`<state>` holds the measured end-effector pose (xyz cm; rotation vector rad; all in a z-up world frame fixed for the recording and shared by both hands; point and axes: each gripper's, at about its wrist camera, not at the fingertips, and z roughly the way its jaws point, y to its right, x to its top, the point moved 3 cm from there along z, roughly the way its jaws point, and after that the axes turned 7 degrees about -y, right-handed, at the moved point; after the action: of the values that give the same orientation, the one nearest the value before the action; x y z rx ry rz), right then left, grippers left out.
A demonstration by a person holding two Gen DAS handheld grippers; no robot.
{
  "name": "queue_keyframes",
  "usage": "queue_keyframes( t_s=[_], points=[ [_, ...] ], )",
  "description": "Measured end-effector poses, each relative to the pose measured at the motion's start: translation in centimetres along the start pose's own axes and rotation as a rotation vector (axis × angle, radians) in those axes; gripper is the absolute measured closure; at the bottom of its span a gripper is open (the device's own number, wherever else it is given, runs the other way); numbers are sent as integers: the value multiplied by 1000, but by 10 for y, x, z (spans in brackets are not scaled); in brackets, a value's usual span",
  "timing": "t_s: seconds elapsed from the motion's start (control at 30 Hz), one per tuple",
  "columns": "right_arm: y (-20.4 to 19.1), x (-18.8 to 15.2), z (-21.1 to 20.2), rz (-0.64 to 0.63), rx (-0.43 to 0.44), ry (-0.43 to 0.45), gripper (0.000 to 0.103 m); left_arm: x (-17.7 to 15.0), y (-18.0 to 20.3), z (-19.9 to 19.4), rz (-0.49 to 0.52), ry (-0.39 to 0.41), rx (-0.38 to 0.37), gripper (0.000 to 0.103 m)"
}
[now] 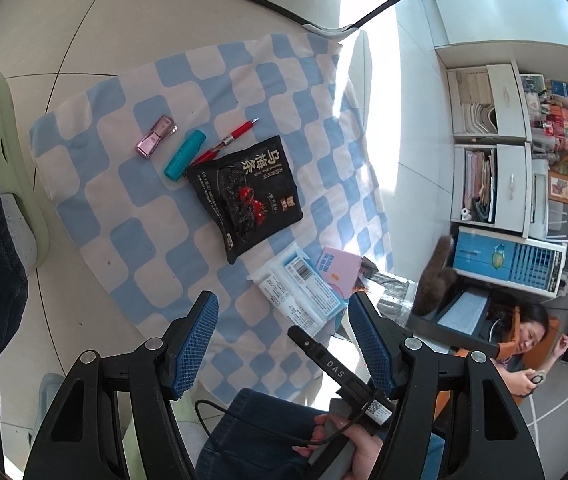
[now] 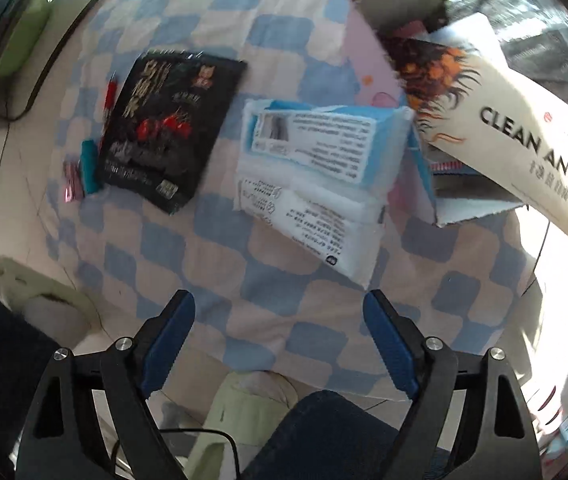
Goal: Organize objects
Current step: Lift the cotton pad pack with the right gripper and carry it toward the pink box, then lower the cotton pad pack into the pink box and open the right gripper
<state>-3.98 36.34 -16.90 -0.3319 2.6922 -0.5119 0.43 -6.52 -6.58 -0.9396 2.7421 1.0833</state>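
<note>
Blue-and-white cloth (image 1: 132,184): checked, spread on the tiled floor (image 1: 56,32); it carries everything I am sorting.
Left claw (image 1: 282,322): mine, spread wide, nothing between its blue pads (image 1: 198,344); it hangs over the near edge of the cloth.
Right claw (image 2: 280,312): mine too, spread wide and holding nothing, above bare cloth just short of the tissues.
Snack bag (image 1: 244,196): black with red fruit printed on it, flat in the middle of the cloth.
Pen (image 1: 230,140): red, one end tucked under the bag's far corner, tip pointing away.
Teal tube (image 1: 184,153): lying beside the pen, one end touching the bag's edge.
Pink bottle (image 1: 156,136): small, on its side, near the tube but apart from it.
Tissues (image 2: 307,184): 2 soft packs, white and blue, lying side by side and touching, near the bag.
Box (image 2: 423,92): open carton at the cloth's edge, pink inside; a white sheet printed "CLEAN AND" leans out of it.
Sharpness: my right view is blurred, so small print there is unreadable.
</note>
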Motion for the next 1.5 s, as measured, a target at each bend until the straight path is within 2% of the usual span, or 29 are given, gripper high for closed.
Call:
queue_keyframes(
  t_s=[0.2, 0.33, 0.37, 0.4, 0.43, 0.47, 0.67, 0.77, 0.8, 0.9, 1.0, 1.1, 1.13, 1.2, 1.23, 1.3, 1.43, 1.47, 1.5],
  points=[
    [38, 1, 7, 254, 122, 145, 16, 0, -4, 9, 19, -33, 20, 37],
    [42, 12, 13, 296, 179, 174, 17, 3, -12, 4, 1, -31, 35, 37],
    [42, 14, 15, 293, 194, 174, 27, 4, -14, 2, -4, -28, 38, 37],
    [40, 16, 17, 282, 213, 174, 51, 5, -17, -1, -9, -25, 42, 37],
    [38, 17, 17, 270, 221, 171, 66, 5, -19, -3, -17, -22, 44, 37],
    [34, 18, 16, 256, 240, 176, 85, 6, -21, -4, -25, -17, 43, 37],
    [-6, 14, -15, 74, 247, 262, 89, 5, -21, -8, -47, -7, 30, 37],
    [-21, 14, -50, -17, 325, 332, 90, 1, -17, -5, -29, -22, 37, 37],
    [-23, 17, -68, -52, 310, 376, 90, 0, -17, -6, -24, -24, 40, 37],
    [-22, 29, -124, -150, 179, 475, 90, -3, -15, -6, -12, -25, 50, 37],
    [-12, 46, -165, -231, 58, 470, 90, -4, -13, -5, -5, -25, 55, 37],
    [6, 59, -184, -272, -141, 430, 90, -4, -11, -4, -5, -28, 56, 37],
    [15, 62, -183, -238, -156, 408, 90, -4, -12, -4, -8, -28, 61, 37],
    [37, 68, -171, -162, -77, 325, 90, -4, -13, -5, -21, -25, 66, 37],
    [45, 70, -161, -133, -69, 278, 90, -4, -15, -5, -29, -25, 65, 37],
    [53, 73, -140, -120, -117, 200, 90, -4, -17, -6, -45, -25, 62, 37],
    [57, 71, -112, -163, -182, 110, 88, -4, -17, -8, -53, -18, 53, 37],
    [57, 71, -109, -170, -227, 103, 81, -4, -17, -6, -50, -21, 53, 37],
    [57, 71, -108, -176, -283, 108, 65, -4, -17, -5, -47, -25, 54, 37]
  ],
)
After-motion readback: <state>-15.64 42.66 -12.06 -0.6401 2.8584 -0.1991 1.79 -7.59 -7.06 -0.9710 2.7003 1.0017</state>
